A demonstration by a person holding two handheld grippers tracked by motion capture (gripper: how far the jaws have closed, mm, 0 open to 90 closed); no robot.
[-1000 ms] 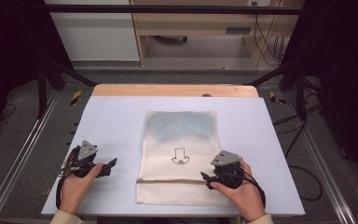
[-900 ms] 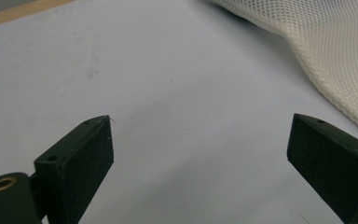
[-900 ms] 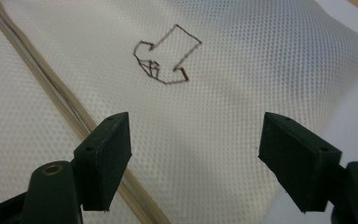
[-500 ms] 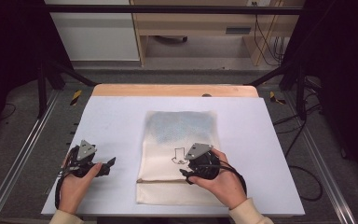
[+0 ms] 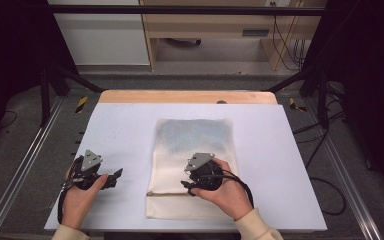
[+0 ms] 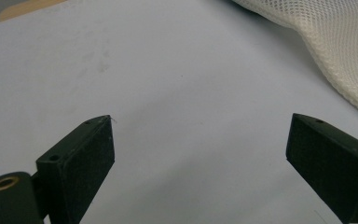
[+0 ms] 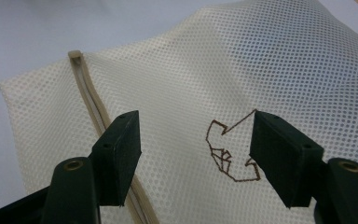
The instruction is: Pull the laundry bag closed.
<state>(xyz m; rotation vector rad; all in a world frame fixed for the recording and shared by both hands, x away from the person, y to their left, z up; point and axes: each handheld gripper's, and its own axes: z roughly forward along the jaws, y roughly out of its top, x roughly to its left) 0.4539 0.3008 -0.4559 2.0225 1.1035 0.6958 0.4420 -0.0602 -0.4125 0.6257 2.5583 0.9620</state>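
The mesh laundry bag (image 5: 192,167) lies flat mid-desk (image 5: 290,150), zipper (image 7: 93,116) seemingly not yet gripped: the right hand-held gripper (image 7: 193,154) hovers over it, jaws just narrowing around nothing, while the left hand-held gripper (image 6: 200,154) waits agape left of the bag

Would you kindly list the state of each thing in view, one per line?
Mesh bag: flat on the table, zipper closed.
Left gripper: open, empty, over bare table.
Right gripper: open above the bag, jaws just been closing, nothing pinched yet.
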